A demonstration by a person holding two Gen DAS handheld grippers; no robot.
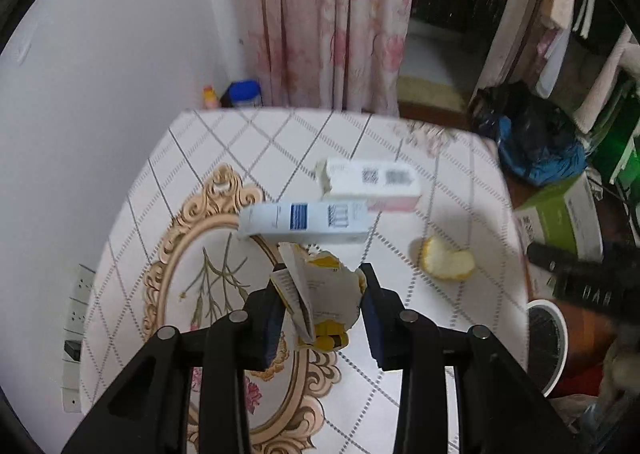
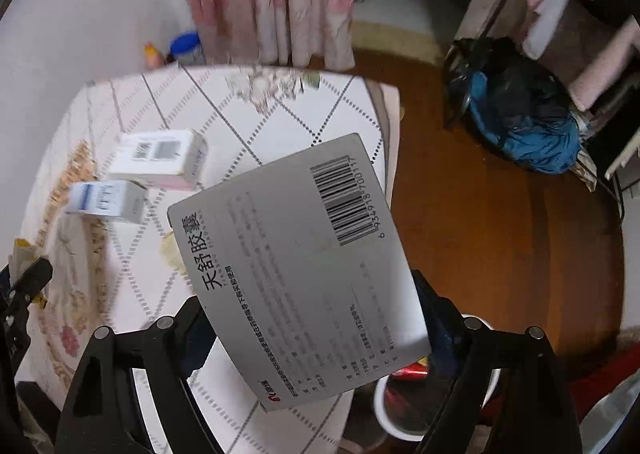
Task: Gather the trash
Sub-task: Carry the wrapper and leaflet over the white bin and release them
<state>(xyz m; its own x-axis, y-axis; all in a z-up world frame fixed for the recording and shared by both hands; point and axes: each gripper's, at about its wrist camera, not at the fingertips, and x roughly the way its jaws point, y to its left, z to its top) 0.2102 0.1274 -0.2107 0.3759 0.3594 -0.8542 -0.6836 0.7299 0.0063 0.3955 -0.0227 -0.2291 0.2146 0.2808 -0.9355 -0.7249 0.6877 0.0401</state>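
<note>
Left gripper [image 1: 322, 286] was clamped on a crumpled yellow-and-white wrapper [image 1: 320, 294], lifted clear of the table [image 1: 132, 262]. Right gripper [image 2: 310, 318] held a flat grey box [image 2: 296, 266] across its width, jaws wide, pads on both edges; box tilted, over the table's right edge.

Both loads looked ready for the drop. White bin [image 2: 384, 410] sat on the floor just off the table's near-right corner, partly hidden under the grey box. My read of how to do it well:
- bring each load fully over the bin mouth before letting go; the wrapper is light and could drift
- release one at a time so the grippers don't collide; the right one is nearer the bin
- keep the grey box tilted so a narrow end enters first; flat, it might bridge the rim

Left to collect on the table: blue-striped box [image 1: 304, 222] near the centre, white-and-pink box [image 1: 372, 186] touching it on the far side, peel [image 1: 446, 264] towards the right edge.

Surface: white quilted-pattern cloth with an ornate oval floral motif. Room: white wall on the left, pink floral curtain [image 1: 332, 22] behind, brown floor, dark bag with blue cloth [image 2: 520, 122] on the floor, green carton [image 1: 564, 218] to the right.
</note>
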